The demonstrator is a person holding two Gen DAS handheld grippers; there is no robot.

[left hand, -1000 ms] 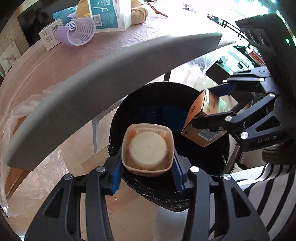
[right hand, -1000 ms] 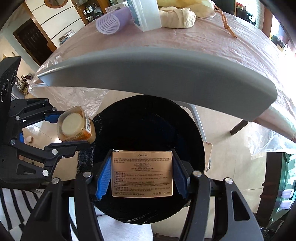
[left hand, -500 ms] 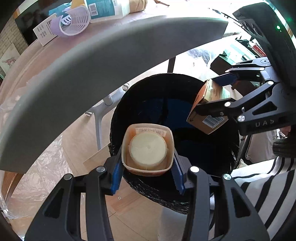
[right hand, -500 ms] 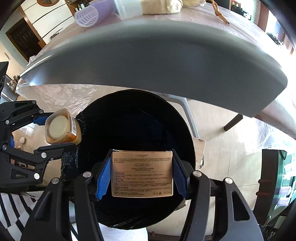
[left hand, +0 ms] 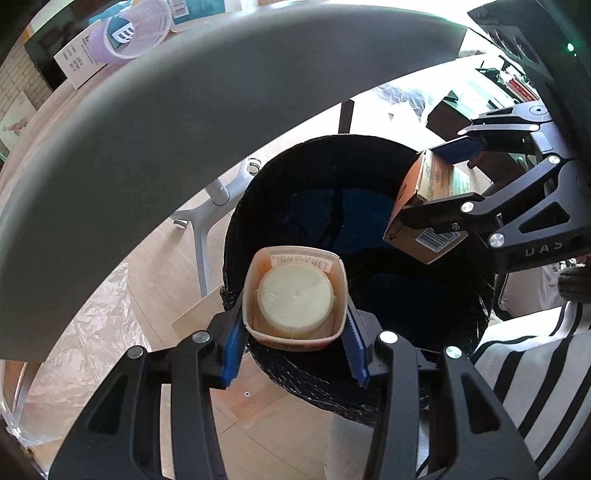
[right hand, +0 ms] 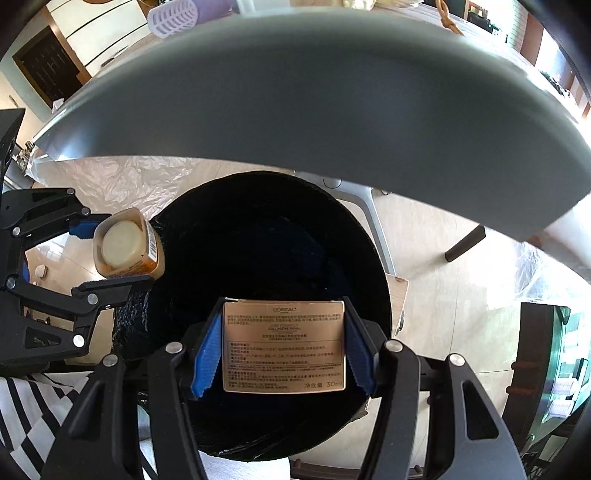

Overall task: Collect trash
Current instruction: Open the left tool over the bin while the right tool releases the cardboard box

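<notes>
My left tongs (left hand: 295, 332) clench the capped jar (left hand: 295, 297) over the black bin's (left hand: 295, 192) near rim. My right tongs (right hand: 283, 349) grip the L'Oréal box (right hand: 283, 347) above the bin's opening, below the counter (right hand: 295, 92) edge.

From my feed: a grey table edge (left hand: 155, 122) arced overhead, carrying a lilac mesh basket (left hand: 136, 35) and a white carton (left hand: 79, 64). Crinkled plastic sheeting (left hand: 85, 332) covered wooden flooring (left hand: 280, 424).
</notes>
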